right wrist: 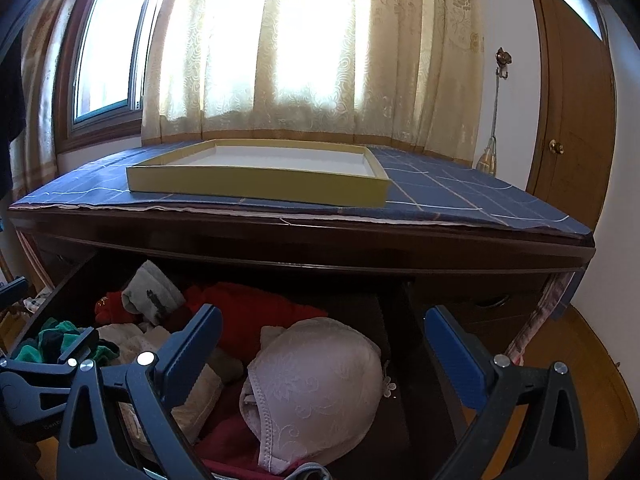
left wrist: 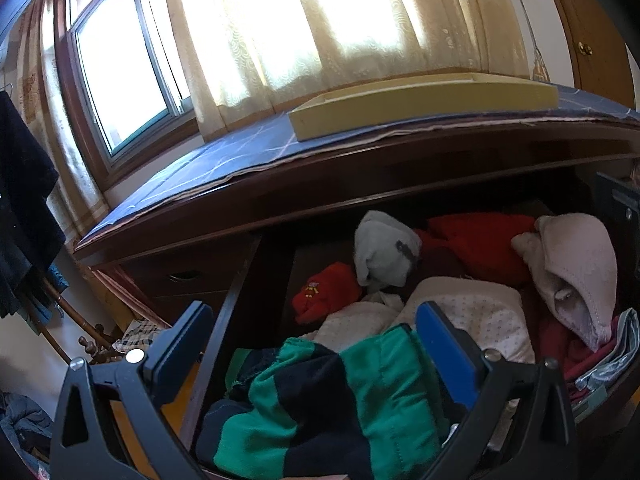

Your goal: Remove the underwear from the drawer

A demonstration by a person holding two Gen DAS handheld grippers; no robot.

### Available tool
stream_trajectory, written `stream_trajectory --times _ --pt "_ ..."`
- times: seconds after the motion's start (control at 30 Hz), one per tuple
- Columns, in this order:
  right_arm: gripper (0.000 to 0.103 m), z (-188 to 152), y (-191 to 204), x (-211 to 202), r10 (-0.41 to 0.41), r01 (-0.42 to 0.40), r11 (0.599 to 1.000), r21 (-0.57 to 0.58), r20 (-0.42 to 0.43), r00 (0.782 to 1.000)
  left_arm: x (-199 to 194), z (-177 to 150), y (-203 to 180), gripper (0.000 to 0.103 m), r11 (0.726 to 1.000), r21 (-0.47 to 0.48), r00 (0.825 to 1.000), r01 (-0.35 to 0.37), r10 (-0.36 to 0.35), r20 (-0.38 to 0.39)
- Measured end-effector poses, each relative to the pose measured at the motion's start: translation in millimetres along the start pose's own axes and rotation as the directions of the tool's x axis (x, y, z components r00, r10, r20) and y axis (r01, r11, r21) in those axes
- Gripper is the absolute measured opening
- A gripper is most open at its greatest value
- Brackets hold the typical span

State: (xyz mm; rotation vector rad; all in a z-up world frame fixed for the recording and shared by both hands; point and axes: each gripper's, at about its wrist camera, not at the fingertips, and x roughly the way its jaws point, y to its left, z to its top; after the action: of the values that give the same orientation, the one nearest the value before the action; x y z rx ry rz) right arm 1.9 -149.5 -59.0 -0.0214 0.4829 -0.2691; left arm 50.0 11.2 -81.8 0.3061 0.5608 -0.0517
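Hovering over the open drawer [left wrist: 240, 304], the left gripper [left wrist: 316, 344] gapes wide above green-and-black striped underwear [left wrist: 340, 400] near the drawer's left wall. From the right wrist, the right gripper [right wrist: 324, 344] spreads wide above a pale bra [right wrist: 320, 392]; the yellow tray [right wrist: 260, 186] sits atop the dresser.

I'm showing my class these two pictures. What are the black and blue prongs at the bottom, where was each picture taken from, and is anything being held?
The prongs are hand-held grippers, each with a camera looking along its jaws. One picture comes from the left gripper, poised over green-and-black striped underwear; the other from the right gripper, over a pale pink bra. Both hover with jaws open above the open drawer, holding nothing. On the dresser's blue checked cloth sits a shallow yellow tray.
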Motion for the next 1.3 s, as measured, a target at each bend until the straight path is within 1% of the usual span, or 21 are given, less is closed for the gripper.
stream_trajectory --times 0.13,0.23,0.3,0.4,0.47,0.5,0.57,0.63,0.8,0.97,1.1,1.2,1.3 --pt "0.102 0.6 -3.9 1.7 0.016 -0.016 1.000 0.014 -0.008 1.000 1.3 0.0 4.0 0.103 0.999 -0.029 1.000 0.014 -0.015 -0.017" --pt "0.102 2.0 -9.9 3.7 0.037 -0.036 0.998 0.044 -0.025 0.999 1.5 -0.3 4.4 0.103 0.999 -0.034 1.000 0.018 -0.019 -0.018" --pt "0.102 3.4 -16.7 4.8 0.060 -0.056 0.995 0.087 -0.047 0.997 2.2 0.2 4.7 0.103 0.999 -0.035 0.999 0.024 -0.025 -0.024" --pt "0.102 3.4 -29.0 3.9 0.109 -0.096 0.980 0.175 -0.067 0.992 5.4 1.5 5.4 0.103 0.998 -0.043 0.998 0.038 -0.040 -0.055" --pt "0.102 1.8 -34.8 5.7 0.143 -0.118 0.967 0.227 -0.096 0.985 5.9 1.2 6.7 0.103 0.997 -0.054 0.997 0.046 -0.049 -0.064" --pt "0.102 0.0 -37.6 8.4 0.168 -0.133 0.959 0.249 -0.123 0.978 6.1 0.9 7.4 0.103 0.997 -0.059 0.996 0.050 -0.054 -0.066" --pt "0.102 -4.0 -41.0 13.1 0.192 -0.142 0.953 0.267 -0.172 0.966 5.6 0.3 8.1 0.103 0.996 -0.063 0.996 0.057 -0.061 -0.064" --pt "0.102 -7.1 -45.7 13.2 0.184 -0.127 0.955 0.266 -0.199 0.963 4.9 -0.5 8.5 0.103 0.996 -0.065 0.996 0.056 -0.060 -0.060" --pt "0.102 -6.5 -60.8 -0.3 0.169 -0.126 0.957 0.261 -0.149 0.974 4.6 -1.2 12.5 0.103 0.994 -0.091 0.996 0.060 -0.065 -0.055" --pt "0.102 -4.9 -63.3 -0.3 0.142 -0.110 0.974 0.199 -0.155 0.978 6.2 -0.8 14.5 0.103 0.993 -0.109 0.996 0.054 -0.061 -0.061" --pt "0.102 -5.4 -59.2 -1.0 0.165 -0.137 0.975 0.175 -0.153 0.974 9.0 0.8 17.0 0.103 0.990 -0.133 0.995 0.053 -0.064 -0.081" --pt "0.102 -6.3 -52.9 0.8 0.177 -0.152 0.978 0.146 -0.177 0.968 9.1 0.9 17.0 0.103 0.990 -0.131 0.995 0.050 -0.061 -0.083" --pt "0.102 -6.3 -51.8 0.3 0.190 -0.164 0.975 0.149 -0.186 0.964 9.1 1.2 15.4 0.103 0.992 -0.121 0.995 0.042 -0.052 -0.081"
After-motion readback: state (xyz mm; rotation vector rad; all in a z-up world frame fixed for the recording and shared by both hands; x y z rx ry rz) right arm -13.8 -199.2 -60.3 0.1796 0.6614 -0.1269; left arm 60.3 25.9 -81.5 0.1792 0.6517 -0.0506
